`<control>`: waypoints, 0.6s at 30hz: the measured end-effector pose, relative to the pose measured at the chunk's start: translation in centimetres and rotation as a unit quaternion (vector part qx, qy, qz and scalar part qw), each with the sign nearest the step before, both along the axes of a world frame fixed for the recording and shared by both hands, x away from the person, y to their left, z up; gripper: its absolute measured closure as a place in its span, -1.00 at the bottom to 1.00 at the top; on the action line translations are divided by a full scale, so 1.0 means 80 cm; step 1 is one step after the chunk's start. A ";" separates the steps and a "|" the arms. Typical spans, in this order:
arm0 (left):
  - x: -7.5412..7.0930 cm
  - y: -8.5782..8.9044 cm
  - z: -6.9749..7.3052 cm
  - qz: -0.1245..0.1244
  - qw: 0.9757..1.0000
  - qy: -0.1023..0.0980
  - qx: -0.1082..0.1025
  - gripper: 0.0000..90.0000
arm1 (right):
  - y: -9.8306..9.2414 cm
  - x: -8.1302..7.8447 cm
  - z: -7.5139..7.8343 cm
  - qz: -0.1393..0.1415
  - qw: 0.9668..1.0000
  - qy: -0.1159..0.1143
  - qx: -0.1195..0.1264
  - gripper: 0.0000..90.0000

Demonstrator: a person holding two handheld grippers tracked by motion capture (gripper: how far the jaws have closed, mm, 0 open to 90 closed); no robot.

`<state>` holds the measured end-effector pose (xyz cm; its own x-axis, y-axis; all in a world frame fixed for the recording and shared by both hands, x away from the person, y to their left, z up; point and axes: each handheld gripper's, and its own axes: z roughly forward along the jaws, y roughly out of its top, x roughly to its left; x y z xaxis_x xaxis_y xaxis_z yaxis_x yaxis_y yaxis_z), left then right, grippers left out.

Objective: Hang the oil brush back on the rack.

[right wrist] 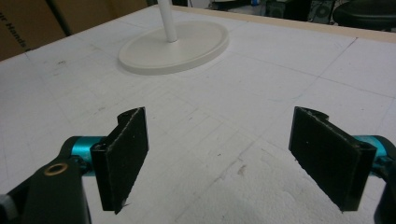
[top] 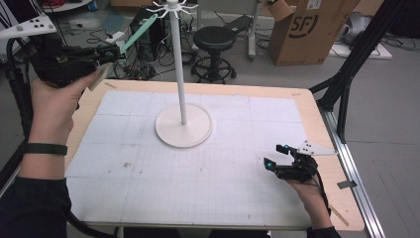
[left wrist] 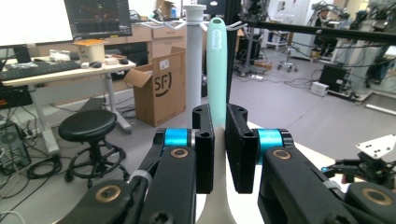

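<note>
Bench (top: pixel 307 106): a pale wooden top, rounded at the corners, is covered by a white gridded mat (top: pixel 148 173) with a scuffed, speckled surface. Stand (top: pixel 181 74): a slim white pole rises from a smooth round disc base near the mat's centre and is crowned by thin curved hooks.

Left tool (top: pixel 113 53): it is held raised above the bench's far left corner. Its flat black jaws are seen clamped on a spatula (left wrist: pixel 216 65), a long utensil with a matt mint-green handle that widens to a pale blade below the jaws (top: pixel 101 74). In the left gripper view the handle points upward, its rounded tip just beside the stand's hooks.

Right tool (top: pixel 277 156): it is held low over the near right part of the mat, well apart from the stand. In the right gripper view (right wrist: pixel 217 161) its two rectangular jaws, faced with rough black pads, are seen spread wide with nothing between them.
</note>
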<state>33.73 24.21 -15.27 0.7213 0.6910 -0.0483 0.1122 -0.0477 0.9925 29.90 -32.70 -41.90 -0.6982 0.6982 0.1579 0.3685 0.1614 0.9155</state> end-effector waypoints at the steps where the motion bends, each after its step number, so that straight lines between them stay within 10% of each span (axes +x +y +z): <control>1: 0.000 -0.001 0.000 0.002 1.000 -0.001 0.000 0.83 | 0.000 0.000 0.000 0.000 1.000 -0.001 0.001 -0.57; 18: 0.010 -0.012 -0.003 0.002 1.000 0.001 0.012 0.83 | -0.001 0.000 0.000 0.000 1.000 0.001 0.002 -0.57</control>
<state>34.50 23.29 -15.50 0.7180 0.6953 -0.0330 0.1145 -0.0712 0.9909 29.91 -32.75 -41.89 -0.6980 0.6977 0.1615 0.3702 0.1585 0.9153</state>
